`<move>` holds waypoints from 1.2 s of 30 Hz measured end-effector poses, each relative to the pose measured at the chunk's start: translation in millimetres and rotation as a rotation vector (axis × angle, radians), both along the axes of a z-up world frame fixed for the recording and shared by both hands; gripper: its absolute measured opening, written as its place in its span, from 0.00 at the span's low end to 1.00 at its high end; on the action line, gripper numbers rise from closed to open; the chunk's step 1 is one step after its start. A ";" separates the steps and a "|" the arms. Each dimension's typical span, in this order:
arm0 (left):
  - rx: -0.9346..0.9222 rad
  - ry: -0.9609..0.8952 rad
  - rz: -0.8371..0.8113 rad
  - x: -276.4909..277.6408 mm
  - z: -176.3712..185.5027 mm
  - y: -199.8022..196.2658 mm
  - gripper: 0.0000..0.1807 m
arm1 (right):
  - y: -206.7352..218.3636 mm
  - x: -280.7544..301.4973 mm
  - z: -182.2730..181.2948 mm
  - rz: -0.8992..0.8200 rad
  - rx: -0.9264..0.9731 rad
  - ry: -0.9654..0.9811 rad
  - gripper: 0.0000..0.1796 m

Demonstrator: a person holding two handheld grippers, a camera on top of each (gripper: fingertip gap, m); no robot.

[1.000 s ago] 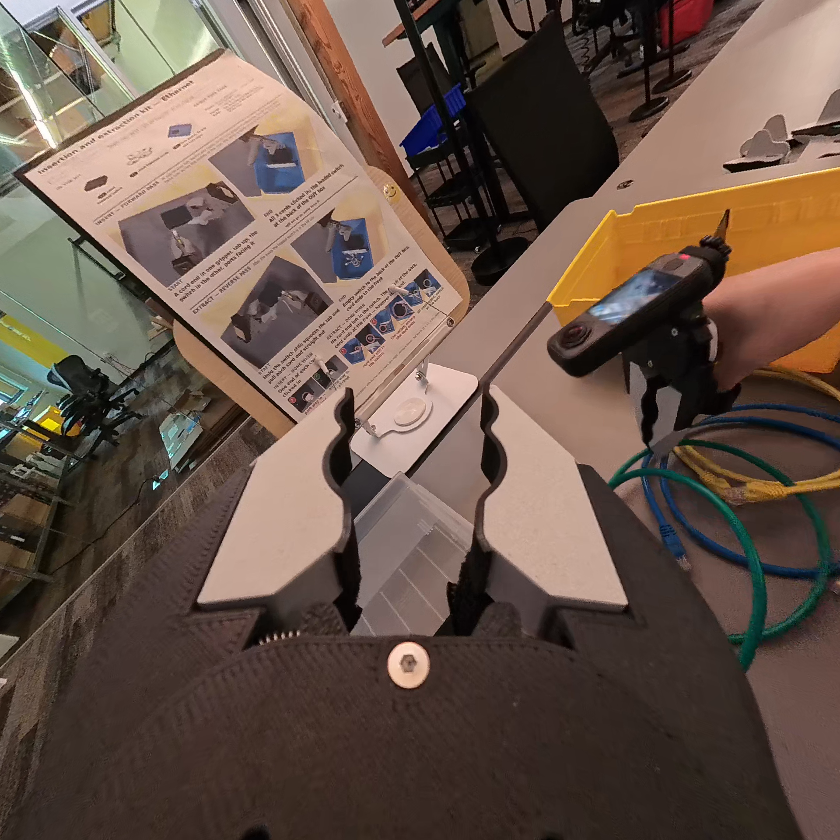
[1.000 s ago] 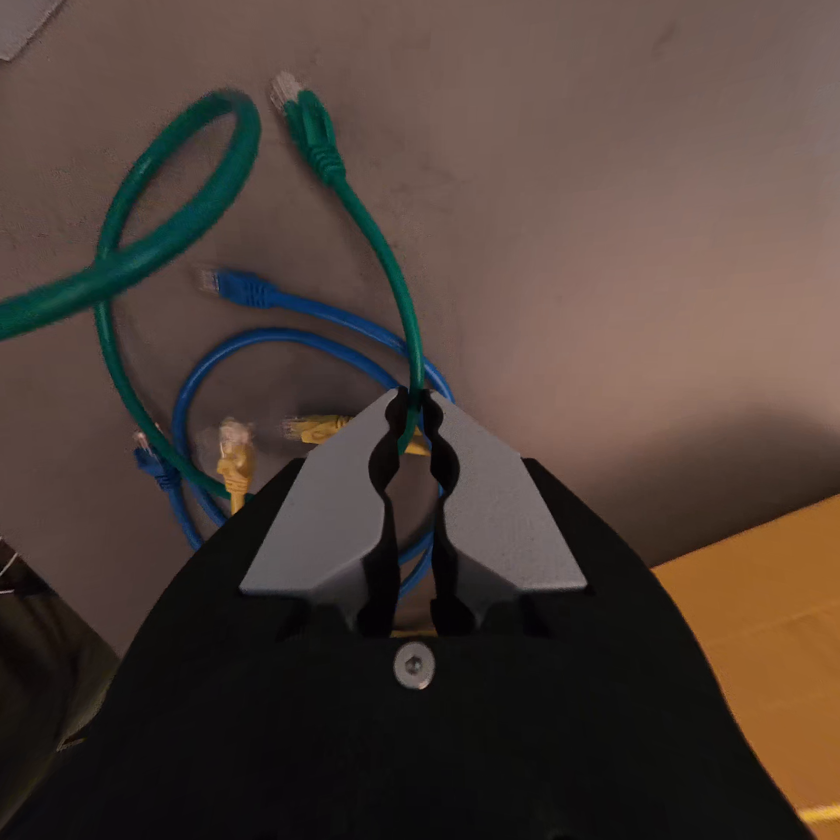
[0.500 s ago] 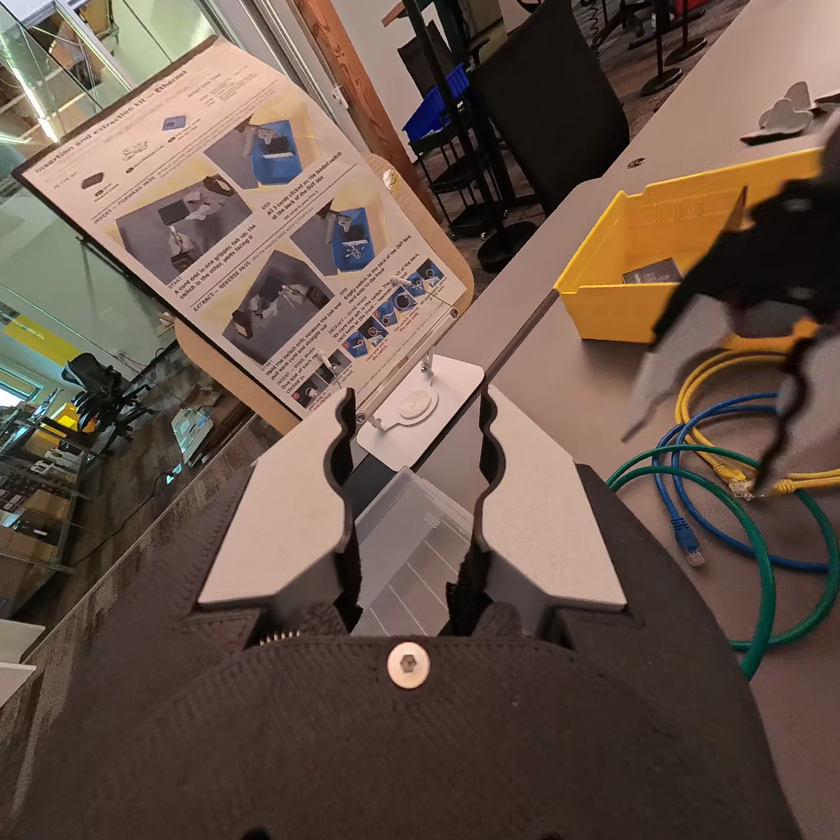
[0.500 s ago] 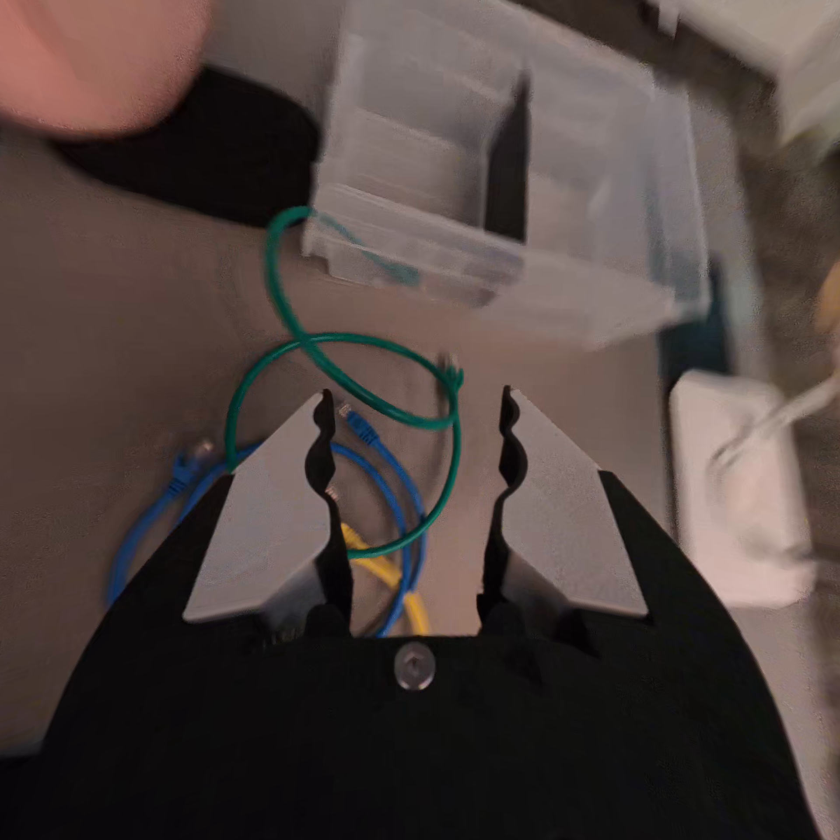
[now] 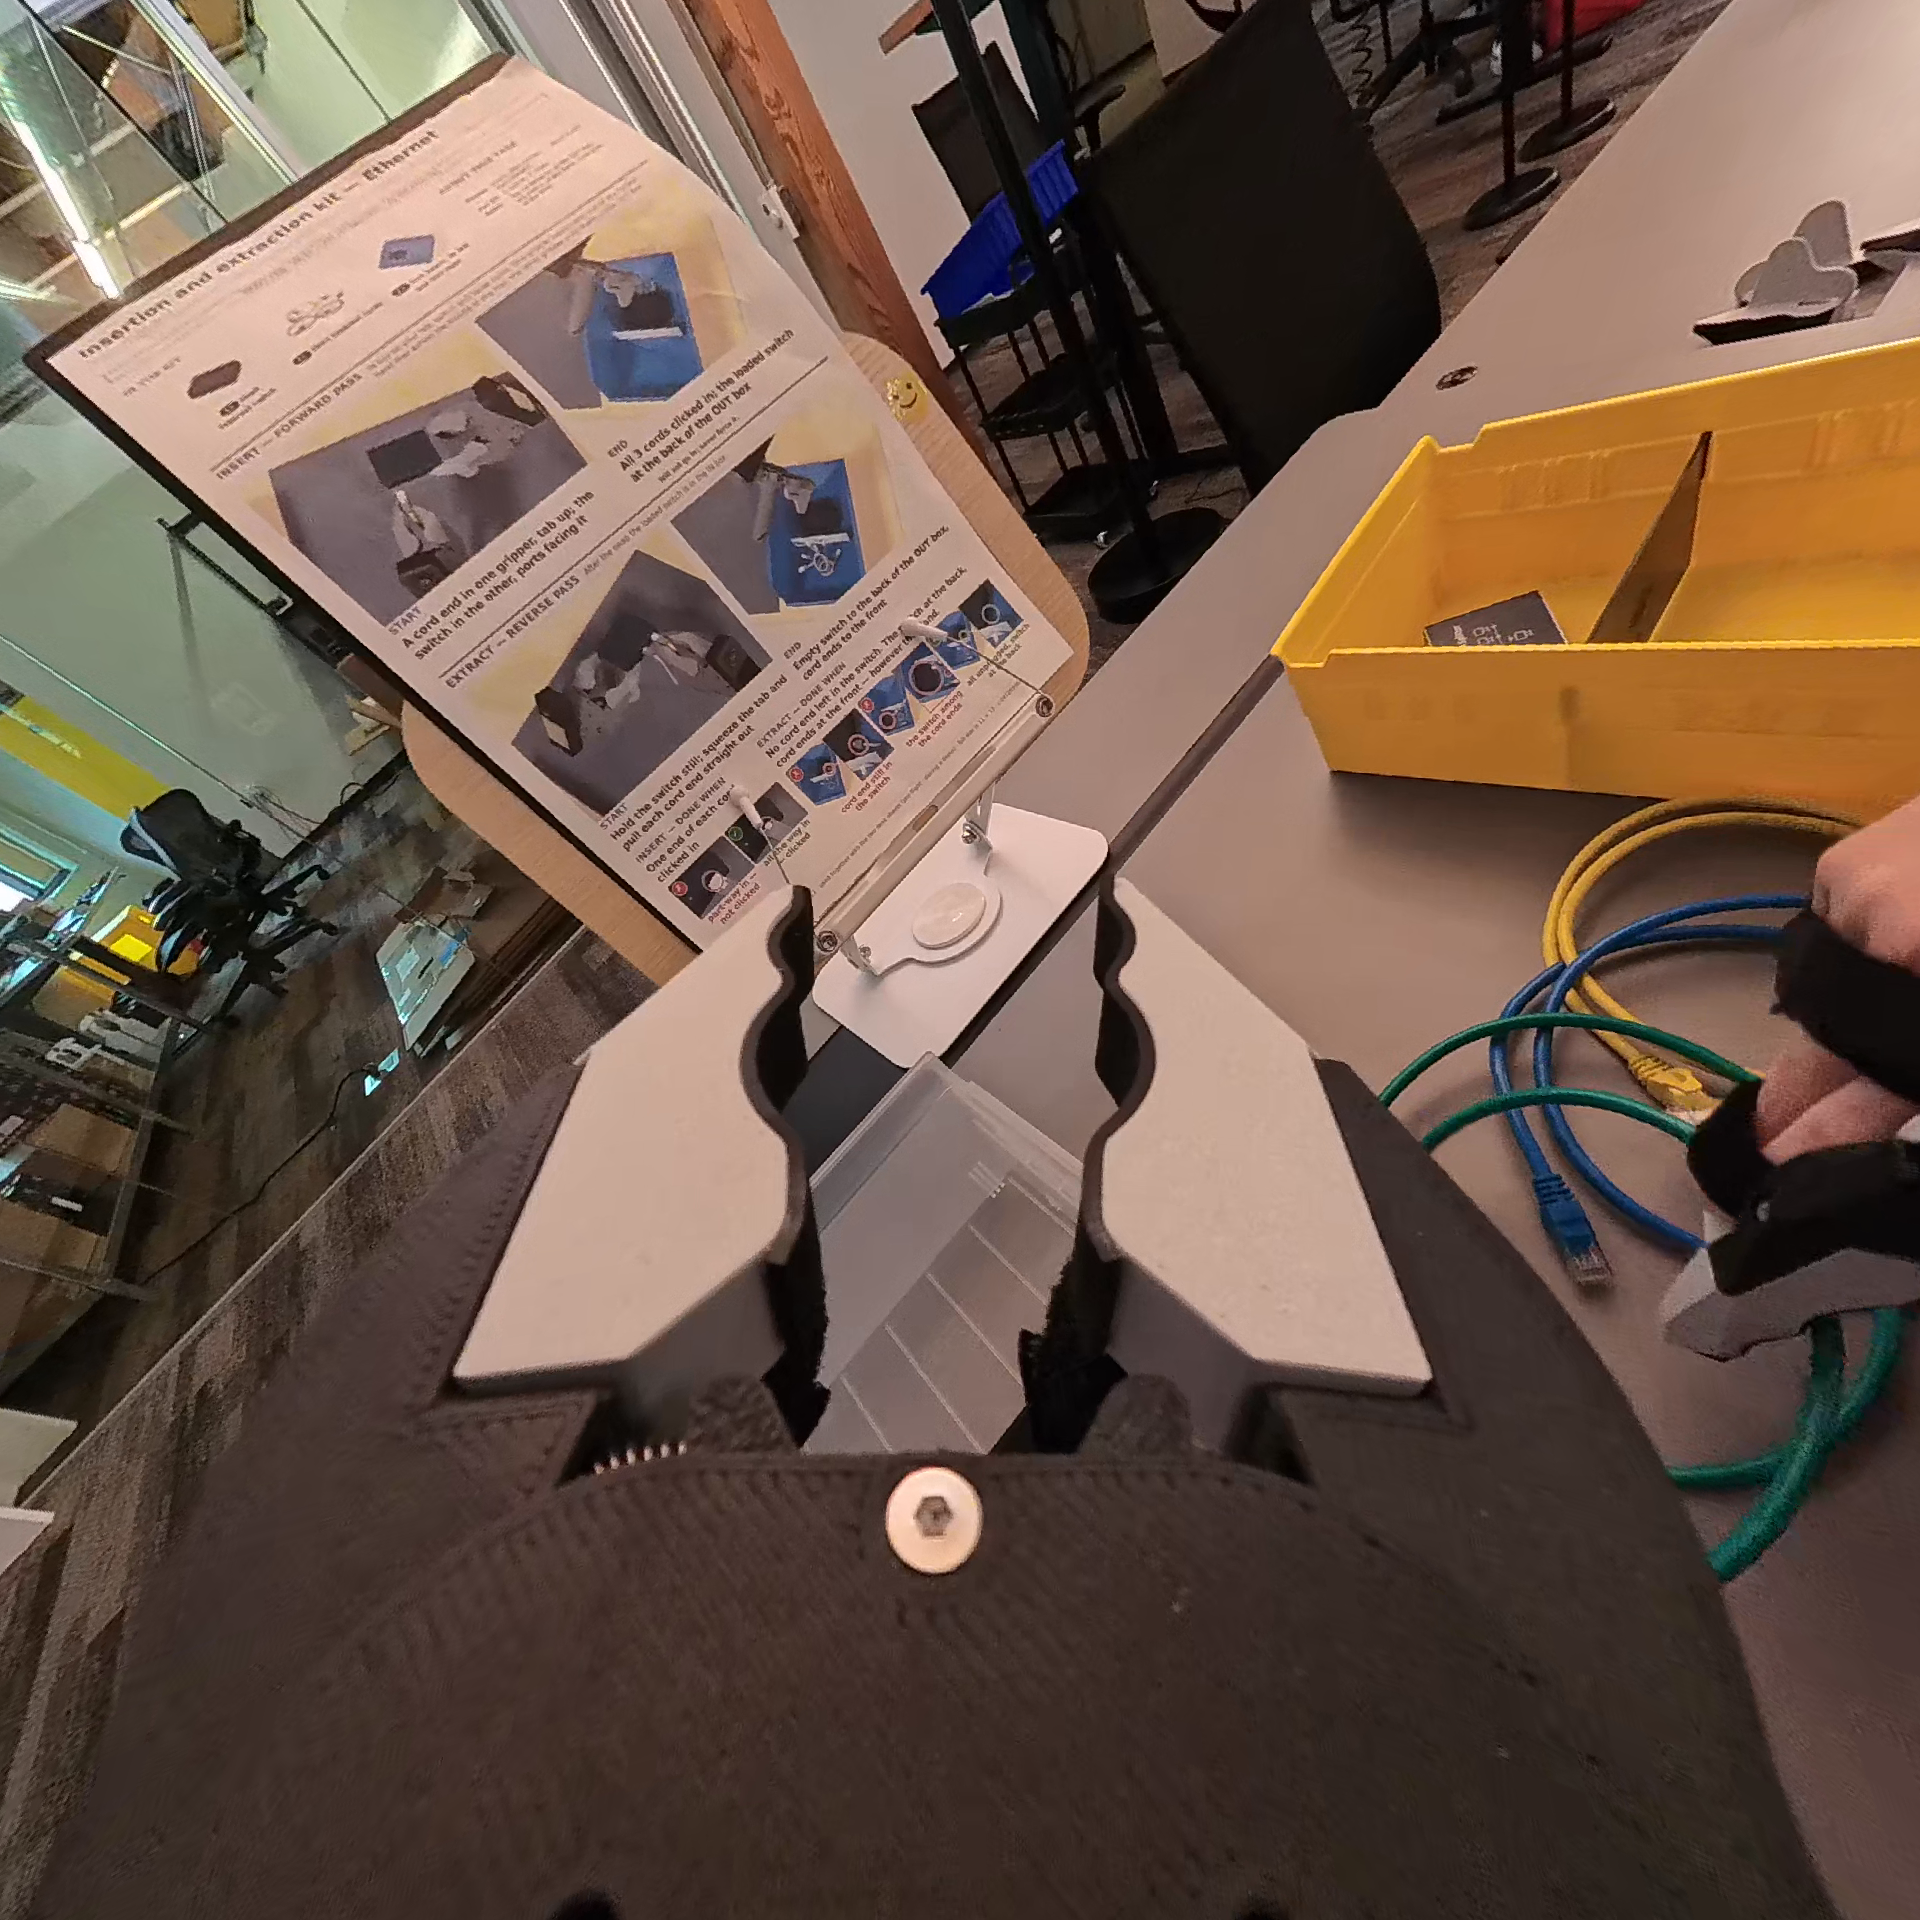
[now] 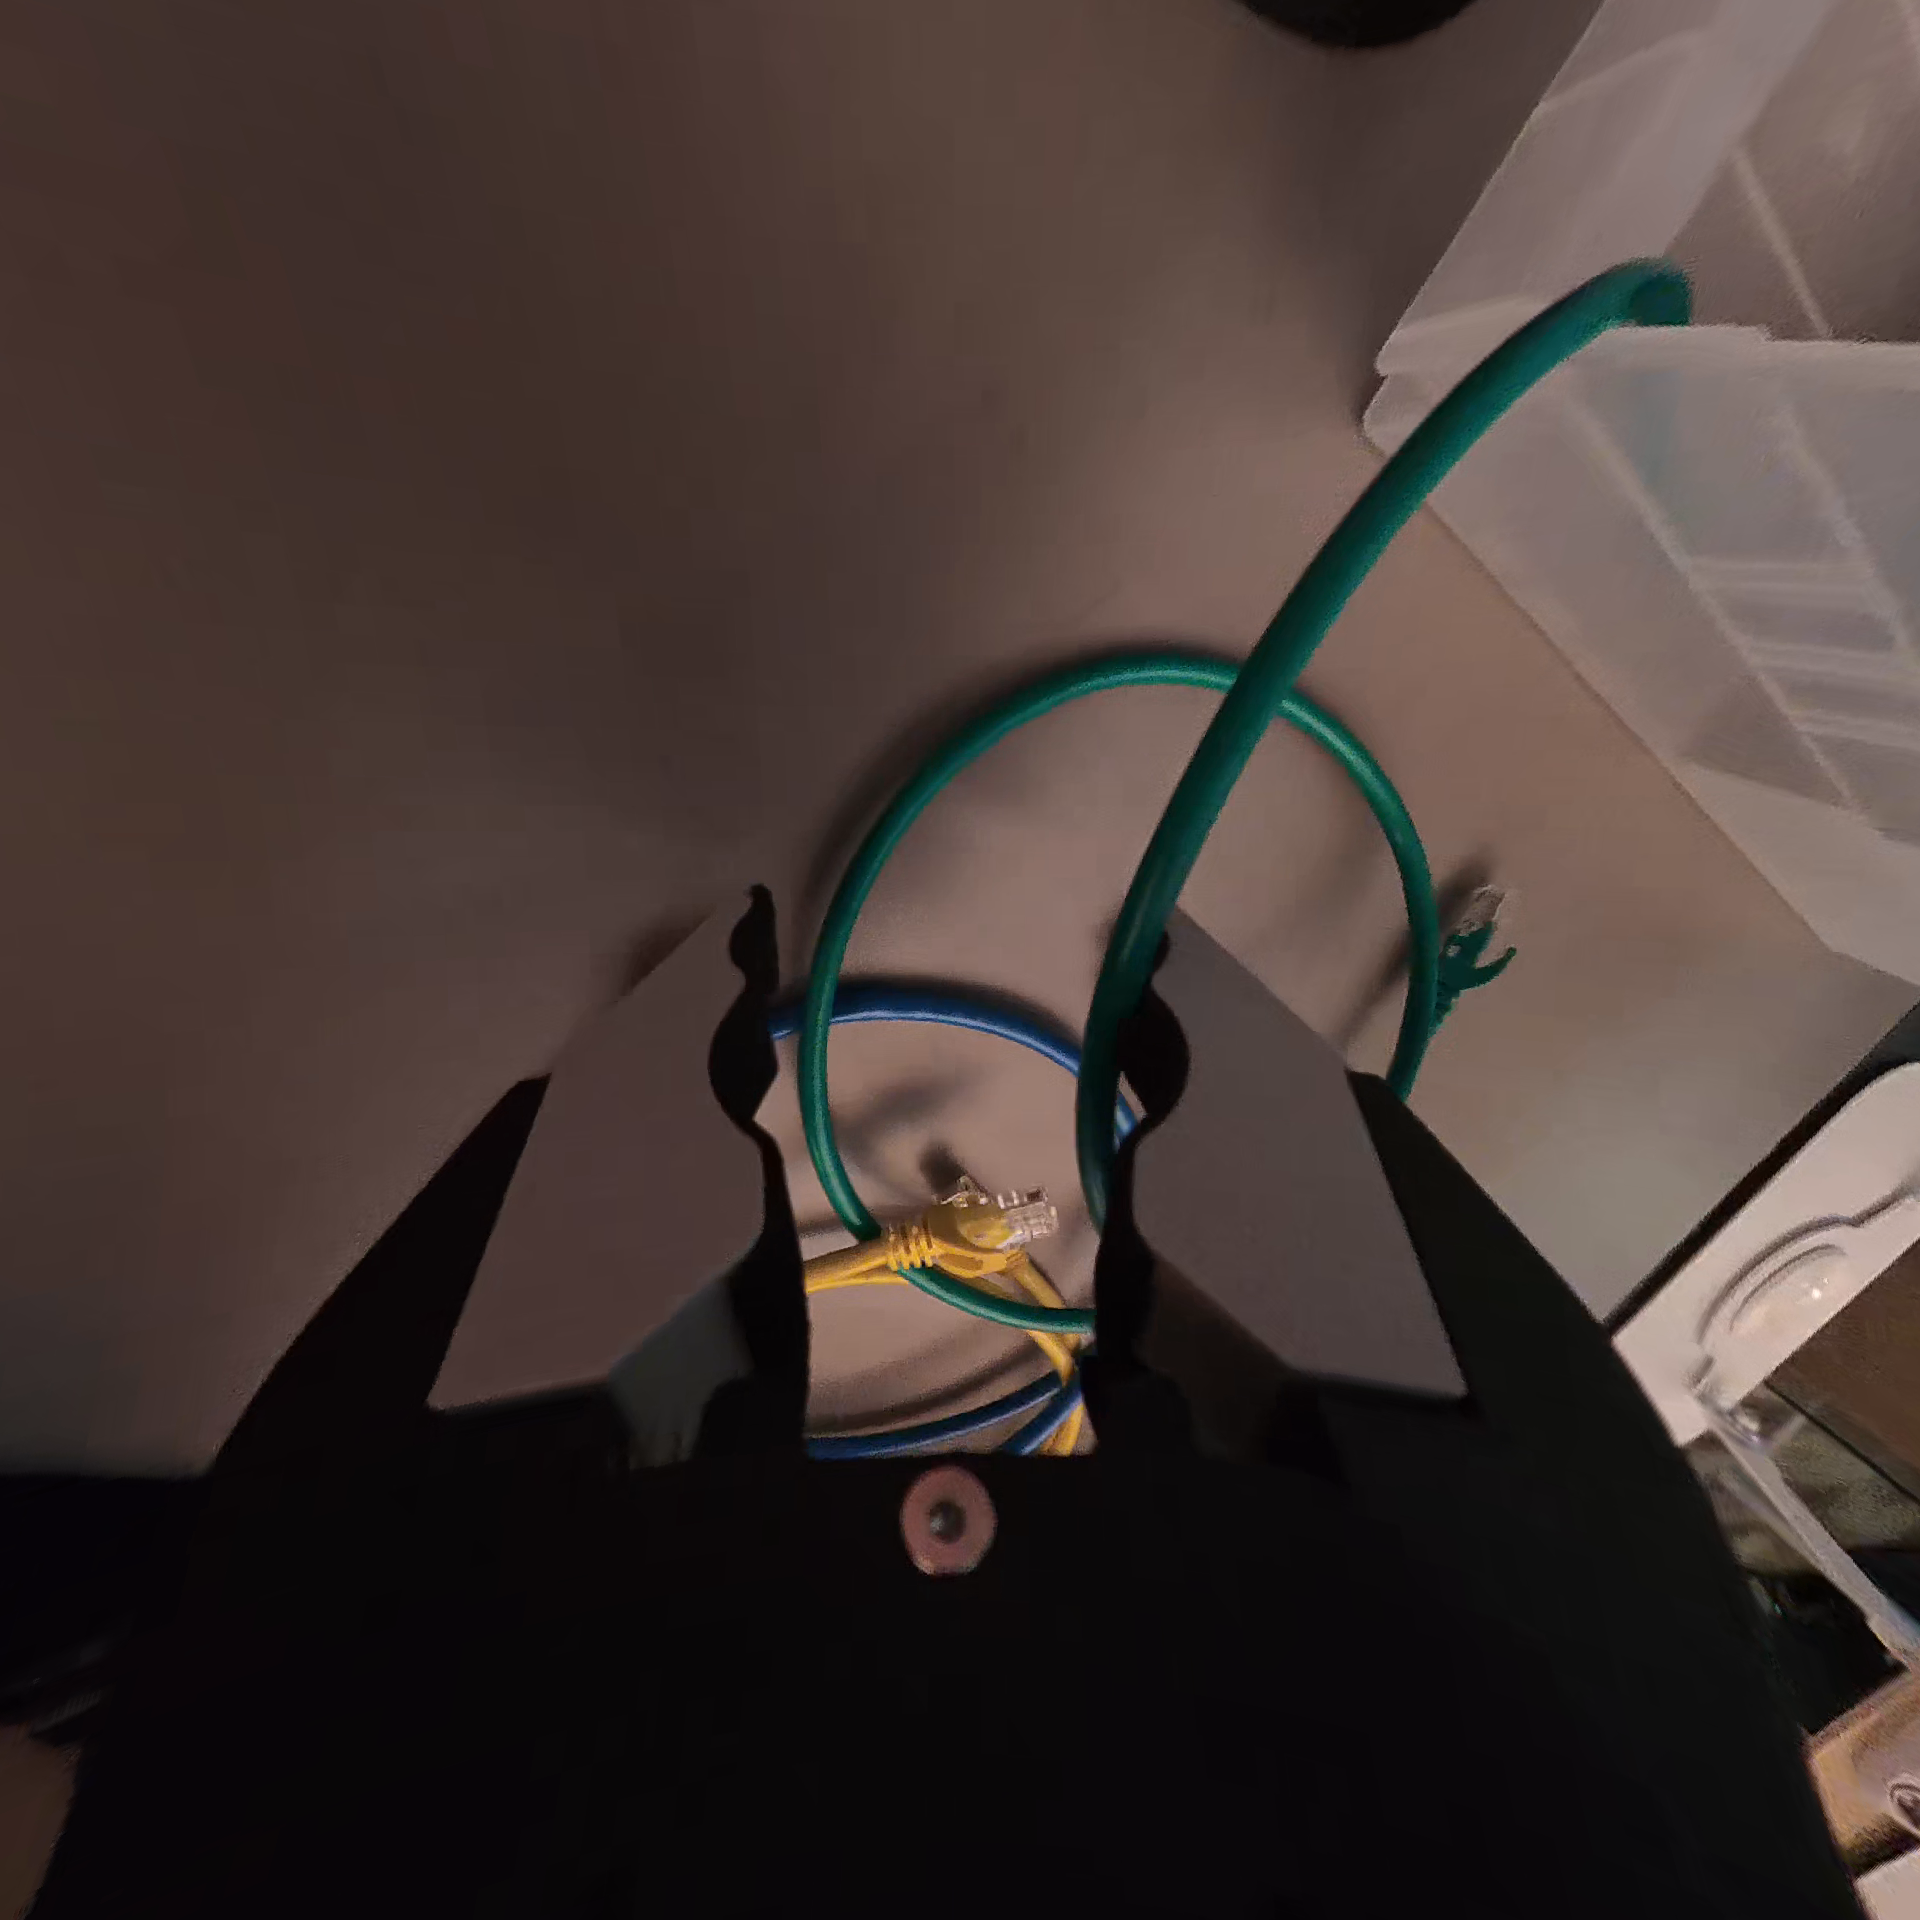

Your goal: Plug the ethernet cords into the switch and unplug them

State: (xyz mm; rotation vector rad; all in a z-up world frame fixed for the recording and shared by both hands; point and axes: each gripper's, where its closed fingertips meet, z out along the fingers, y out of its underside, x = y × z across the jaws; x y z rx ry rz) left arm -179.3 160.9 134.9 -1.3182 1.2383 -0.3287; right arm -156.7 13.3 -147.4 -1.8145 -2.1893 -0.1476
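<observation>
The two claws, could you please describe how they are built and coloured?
Both are alike: the left claw and right claw each have a broad black ribbed printed body, two pale grey angular fingers with wavy, notched black inner edges, and one round silver screw centred below the fingers.

Green cord (image 6: 1226,790): looped on table, one strand arching up toward clear bin. Blue cord (image 5: 1538,1060): coiled flat, plug (image 5: 1569,1236) free. Yellow cord (image 5: 1590,873): coiled near yellow bin, plug (image 6: 977,1231) resting across green loop.
</observation>
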 end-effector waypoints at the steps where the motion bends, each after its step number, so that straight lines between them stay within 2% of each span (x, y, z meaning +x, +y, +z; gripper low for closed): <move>1: 0.000 0.002 0.000 0.2 -0.4 0.3 0.30 | 0.5 1.6 -4.3 -0.009 -0.006 -0.022 0.37; 5: 0.003 0.012 -0.003 1.7 -1.7 -0.2 0.30 | 0.3 7.6 -13.3 -0.079 -0.068 -0.061 0.23; 6: 0.005 0.013 -0.003 2.1 -1.6 -0.6 0.30 | -5.4 8.9 -16.0 -0.091 -0.121 -0.066 0.11; 7: 0.006 0.013 -0.003 2.3 -1.5 -0.9 0.30 | -8.8 9.2 -17.6 -0.098 -0.164 -0.066 0.04; 10: 0.005 0.006 -0.005 2.9 -0.5 -1.7 0.30 | -5.3 9.8 -15.2 -0.135 -0.210 -0.040 0.02; 12: 0.008 0.003 0.001 1.8 0.4 -1.1 0.30 | 0.1 3.9 0.0 -0.119 -0.204 0.062 0.02; 15: 0.008 -0.018 -0.002 0.4 4.2 -2.1 0.30 | 9.5 -2.1 50.7 -0.132 -0.195 0.316 0.02; 18: 0.010 -0.047 0.004 -1.9 9.6 -1.6 0.30 | 17.4 4.9 119.3 -0.132 -0.180 0.639 0.02; 22: 0.015 -0.067 0.004 -2.9 13.7 -2.9 0.30 | 31.6 50.9 205.1 -0.172 -0.057 1.001 0.02; 25: 0.017 -0.058 0.005 -0.8 12.5 -3.8 0.30 | 26.0 98.6 257.5 -0.211 0.117 1.139 0.02; 30: 0.014 -0.025 0.006 6.8 5.4 -4.0 0.30 | -3.0 190.5 304.7 -0.419 0.539 1.070 0.02; 34: 0.014 0.004 0.001 14.2 -0.7 -6.1 0.30 | -31.3 245.8 270.7 -0.647 0.565 0.823 0.02; 36: 0.015 0.018 -0.005 18.0 -3.4 -7.9 0.30 | -37.9 269.8 240.5 -0.790 0.495 0.681 0.02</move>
